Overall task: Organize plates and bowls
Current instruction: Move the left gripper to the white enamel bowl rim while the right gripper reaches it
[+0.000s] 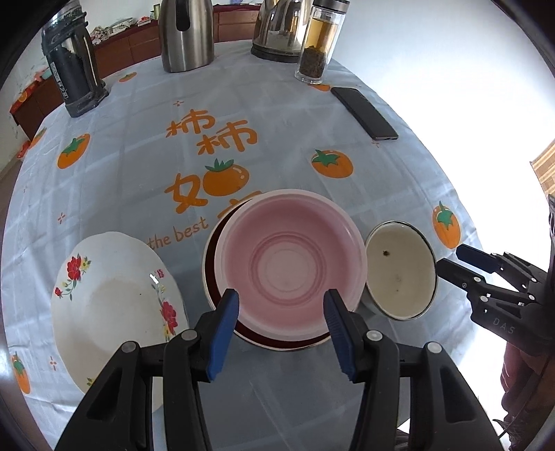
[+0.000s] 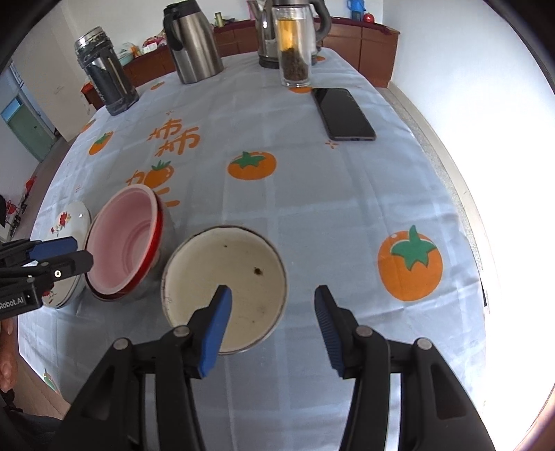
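Note:
A pink bowl (image 1: 289, 263) sits nested in a red-rimmed bowl (image 1: 222, 305) on the table; the pair also shows in the right wrist view (image 2: 121, 243). A white enamel bowl (image 1: 399, 270) with dark specks stands right of them, also in the right wrist view (image 2: 225, 288). A white floral plate (image 1: 114, 312) lies to the left, seen too in the right wrist view (image 2: 69, 215). My left gripper (image 1: 281, 333) is open and empty over the pink bowl's near rim. My right gripper (image 2: 272, 329) is open and empty, its left finger over the enamel bowl.
A persimmon-print tablecloth (image 1: 277, 138) covers the table. At the back stand a dark jar (image 1: 73, 66), a steel thermos (image 1: 187, 34), a kettle (image 1: 277, 31) and a glass tea bottle (image 1: 317, 45). A black phone (image 1: 364, 112) lies at right, near the table edge.

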The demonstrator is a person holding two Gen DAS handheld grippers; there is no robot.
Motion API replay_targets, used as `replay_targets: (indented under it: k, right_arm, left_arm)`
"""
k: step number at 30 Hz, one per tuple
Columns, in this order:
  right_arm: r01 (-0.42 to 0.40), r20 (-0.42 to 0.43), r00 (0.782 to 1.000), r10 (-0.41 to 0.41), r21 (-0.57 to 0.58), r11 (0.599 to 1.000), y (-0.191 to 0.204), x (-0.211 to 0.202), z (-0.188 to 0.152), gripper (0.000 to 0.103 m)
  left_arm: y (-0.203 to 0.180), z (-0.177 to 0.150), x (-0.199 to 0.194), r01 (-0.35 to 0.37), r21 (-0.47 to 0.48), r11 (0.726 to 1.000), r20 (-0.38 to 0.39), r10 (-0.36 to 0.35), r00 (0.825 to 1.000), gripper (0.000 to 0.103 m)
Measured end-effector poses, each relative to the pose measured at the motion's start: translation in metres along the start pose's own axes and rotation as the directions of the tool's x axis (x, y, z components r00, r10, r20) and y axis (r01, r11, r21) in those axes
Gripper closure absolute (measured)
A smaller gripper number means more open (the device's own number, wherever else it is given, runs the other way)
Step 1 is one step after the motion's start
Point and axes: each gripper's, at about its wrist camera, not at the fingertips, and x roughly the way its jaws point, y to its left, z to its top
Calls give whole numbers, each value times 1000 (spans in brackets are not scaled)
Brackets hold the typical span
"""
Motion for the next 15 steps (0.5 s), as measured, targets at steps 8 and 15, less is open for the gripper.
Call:
replay_targets:
  k: [8, 15]
  right_arm:
    - [-18, -26, 999, 18, 2, 1000, -12, 8, -2, 70]
    - [-54, -62, 997, 52, -24, 998, -8, 23, -2, 88]
  left_arm:
    - [-32, -3, -5, 39, 56, 998, 13, -40, 999, 50]
    - [-55, -12, 1, 74, 90, 993, -5, -74, 997, 50]
